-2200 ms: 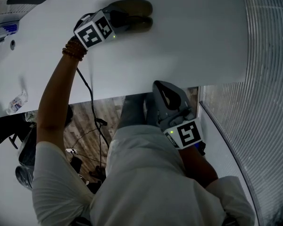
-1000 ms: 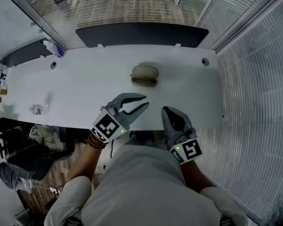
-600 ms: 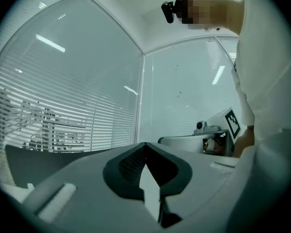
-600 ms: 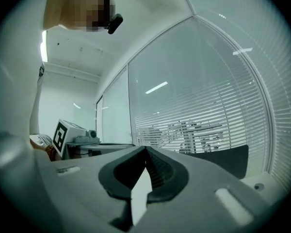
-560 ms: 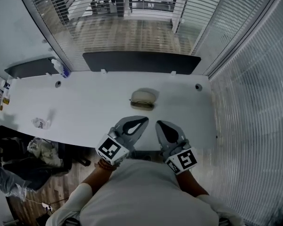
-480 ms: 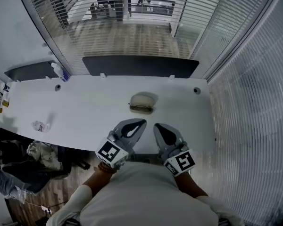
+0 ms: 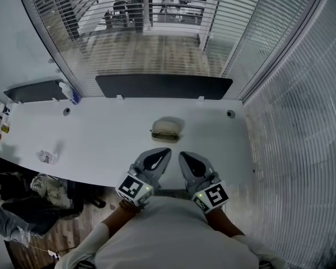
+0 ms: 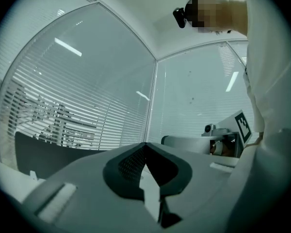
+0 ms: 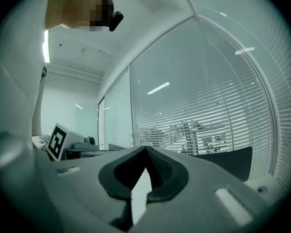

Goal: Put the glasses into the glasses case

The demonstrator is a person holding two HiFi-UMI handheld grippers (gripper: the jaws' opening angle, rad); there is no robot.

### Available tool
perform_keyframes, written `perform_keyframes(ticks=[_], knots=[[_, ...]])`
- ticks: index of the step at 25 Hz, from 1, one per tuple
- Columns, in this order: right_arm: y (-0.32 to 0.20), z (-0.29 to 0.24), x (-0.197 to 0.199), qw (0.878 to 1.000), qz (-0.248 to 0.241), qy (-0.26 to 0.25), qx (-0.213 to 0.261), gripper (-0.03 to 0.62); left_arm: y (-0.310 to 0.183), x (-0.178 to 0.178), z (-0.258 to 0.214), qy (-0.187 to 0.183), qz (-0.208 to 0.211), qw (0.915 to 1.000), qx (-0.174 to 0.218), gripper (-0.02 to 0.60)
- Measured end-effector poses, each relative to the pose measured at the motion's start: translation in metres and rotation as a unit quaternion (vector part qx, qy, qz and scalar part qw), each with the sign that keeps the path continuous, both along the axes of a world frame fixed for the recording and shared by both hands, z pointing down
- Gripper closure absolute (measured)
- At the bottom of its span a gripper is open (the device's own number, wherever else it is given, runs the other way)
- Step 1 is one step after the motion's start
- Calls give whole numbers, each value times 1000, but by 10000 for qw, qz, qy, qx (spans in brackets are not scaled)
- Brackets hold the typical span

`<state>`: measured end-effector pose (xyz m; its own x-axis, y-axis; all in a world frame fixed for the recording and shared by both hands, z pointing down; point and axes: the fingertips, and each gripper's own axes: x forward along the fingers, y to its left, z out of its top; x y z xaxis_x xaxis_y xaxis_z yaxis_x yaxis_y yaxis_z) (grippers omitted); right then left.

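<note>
The case lies a little right of the middle of the table, about halfway between the near and far edges, with bare top all round it. It looks closed, with a dark seam along its near long side. No view shows the glasses, so I cannot tell whether they are inside. The case is probably a light, stiff clamshell with a smooth, rounded skin that could skid on the slick top. One gripper would best pinch a short end low on the base while the other lifts the lid at the seam. If the glasses turn up, they are likely light and fragile, better taken by the bridge or a temple than by a lens. The left gripper and right gripper sit side by side over the near edge, close to the person's body, each with its jaws together on nothing. The way to the case is open. A small crumpled scrap lies well off by the left end, a bottle stands at the far left corner, and a dark panel runs along the far edge.
</note>
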<state>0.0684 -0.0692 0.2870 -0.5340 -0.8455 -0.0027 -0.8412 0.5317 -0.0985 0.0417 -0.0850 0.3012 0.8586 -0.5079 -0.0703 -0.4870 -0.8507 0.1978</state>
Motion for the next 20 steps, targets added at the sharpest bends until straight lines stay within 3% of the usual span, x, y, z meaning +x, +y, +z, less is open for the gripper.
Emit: perform_keyframes(ticks=[20], knots=[[1,3,-4,9999,-90,-16,-57,594,3,-4,8,2,-143,9999,-55,578]])
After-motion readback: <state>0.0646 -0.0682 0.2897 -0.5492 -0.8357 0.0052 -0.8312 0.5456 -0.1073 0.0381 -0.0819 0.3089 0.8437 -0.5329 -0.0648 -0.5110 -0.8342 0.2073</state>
